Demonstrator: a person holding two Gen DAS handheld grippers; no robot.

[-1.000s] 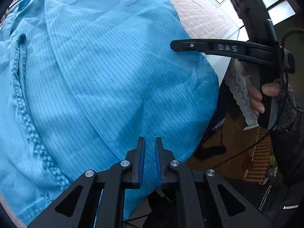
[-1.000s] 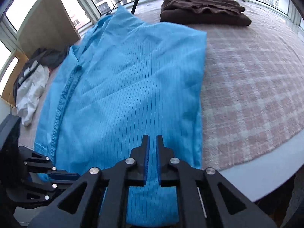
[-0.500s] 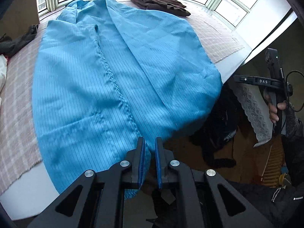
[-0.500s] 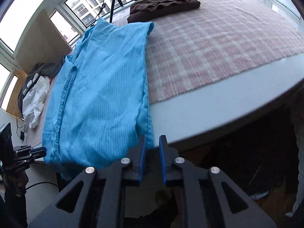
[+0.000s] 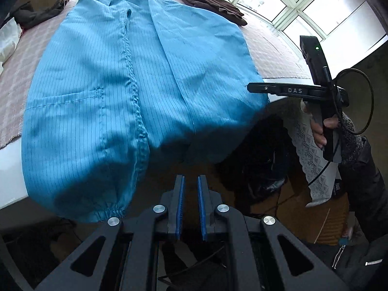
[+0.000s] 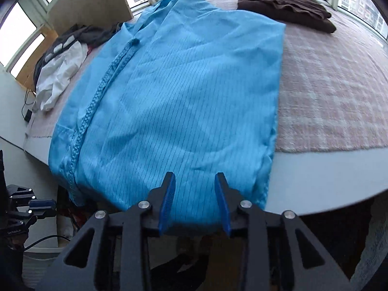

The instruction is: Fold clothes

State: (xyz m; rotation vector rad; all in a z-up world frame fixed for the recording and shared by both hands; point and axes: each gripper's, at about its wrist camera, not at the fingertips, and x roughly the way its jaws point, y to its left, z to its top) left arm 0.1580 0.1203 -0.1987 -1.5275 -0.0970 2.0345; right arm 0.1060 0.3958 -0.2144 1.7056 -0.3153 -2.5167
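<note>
A blue pinstriped garment (image 5: 116,92) lies spread on the table, its hem hanging over the near edge; it also shows in the right wrist view (image 6: 184,92) with its zipper to the left. My left gripper (image 5: 190,181) is empty, its jaws a narrow gap apart, held below and just off the hanging hem. My right gripper (image 6: 195,181) is open, its fingertips over the hem near the garment's right corner. The right gripper also shows in the left wrist view (image 5: 286,89), at the garment's right edge.
A folded brown garment (image 6: 286,7) lies at the far end of the pink checked table cover (image 6: 334,92). A pile of white and dark clothes (image 6: 63,65) sits at the far left. The white table edge (image 6: 315,172) runs in front.
My right gripper has opened and moved back up over the garment's hem. My left gripper has moved closer to the hanging hem, jaws unchanged.
</note>
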